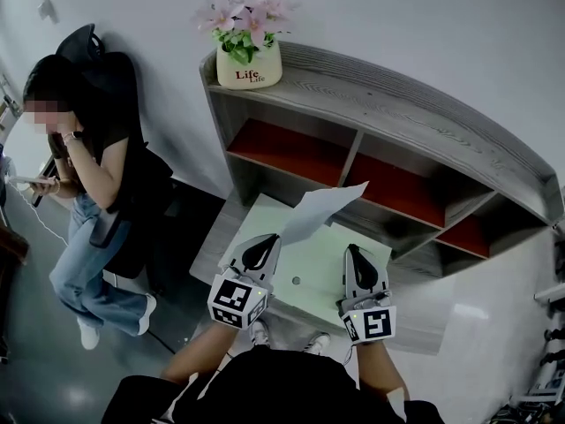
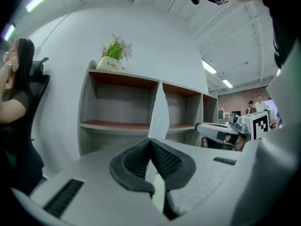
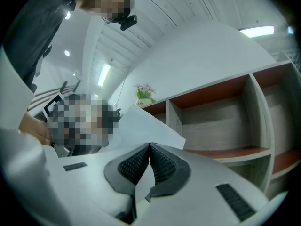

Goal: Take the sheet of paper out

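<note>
The white sheet of paper (image 1: 322, 208) stands lifted above the pale green tabletop (image 1: 305, 276), in front of the shelf unit. My left gripper (image 1: 267, 247) is shut on its lower left edge. In the left gripper view the sheet (image 2: 160, 112) rises edge-on straight from the closed pads (image 2: 167, 161). My right gripper (image 1: 353, 253) is shut too. In the right gripper view the sheet (image 3: 141, 126) spreads out behind and to both sides of the closed tips (image 3: 149, 147), and white shows in the gap behind the pads, so it appears pinched there as well.
A grey shelf unit (image 1: 415, 122) with red boards stands just behind the table. A flower pot (image 1: 249, 64) sits on its left end. A person (image 1: 93, 193) sits on a chair at the left, by the wall. My legs are below the table's near edge.
</note>
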Motion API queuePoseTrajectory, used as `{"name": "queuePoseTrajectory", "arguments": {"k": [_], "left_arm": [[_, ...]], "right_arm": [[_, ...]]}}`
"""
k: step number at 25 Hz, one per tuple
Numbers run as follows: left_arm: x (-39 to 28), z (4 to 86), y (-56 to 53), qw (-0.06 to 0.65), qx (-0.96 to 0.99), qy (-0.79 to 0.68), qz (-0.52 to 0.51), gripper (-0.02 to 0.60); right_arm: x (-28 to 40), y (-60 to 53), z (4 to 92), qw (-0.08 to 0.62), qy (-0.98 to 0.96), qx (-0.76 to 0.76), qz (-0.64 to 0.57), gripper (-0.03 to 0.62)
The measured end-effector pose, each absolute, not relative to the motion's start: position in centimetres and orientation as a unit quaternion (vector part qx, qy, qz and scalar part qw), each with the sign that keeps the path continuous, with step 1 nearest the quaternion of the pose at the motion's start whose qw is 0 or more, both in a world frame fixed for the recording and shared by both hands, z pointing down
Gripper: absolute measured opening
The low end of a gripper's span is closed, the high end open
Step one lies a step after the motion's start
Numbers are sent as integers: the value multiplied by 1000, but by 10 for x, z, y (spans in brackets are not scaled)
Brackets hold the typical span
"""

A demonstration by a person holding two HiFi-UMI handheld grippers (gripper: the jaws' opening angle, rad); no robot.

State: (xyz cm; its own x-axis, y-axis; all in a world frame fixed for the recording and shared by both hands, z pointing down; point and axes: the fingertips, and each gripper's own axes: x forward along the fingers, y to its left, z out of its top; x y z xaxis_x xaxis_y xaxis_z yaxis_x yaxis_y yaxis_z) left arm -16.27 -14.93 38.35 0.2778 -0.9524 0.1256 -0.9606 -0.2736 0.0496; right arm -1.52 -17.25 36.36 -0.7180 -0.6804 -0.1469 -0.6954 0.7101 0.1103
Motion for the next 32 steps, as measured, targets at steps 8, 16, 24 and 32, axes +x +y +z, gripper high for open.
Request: {"name": "queuePoseTrajectory", "arguments": {"k": [8, 16, 24, 32], "left_arm": [[-164, 367, -165, 38, 785, -618, -3, 6], [-163, 372, -179, 38, 783, -621, -4, 6], [-158, 376, -181, 43, 786, -617, 6, 6], [-161, 386, -179, 43, 784, -619, 15, 6]], "right_arm": [[-19, -173, 350, 41, 923, -374, 82, 21], [-17, -166, 352, 39, 924, -374, 72, 21], [-15, -166, 355, 28, 922, -378, 83, 21], [-12, -167, 370, 22, 921, -381, 71, 21]]}}
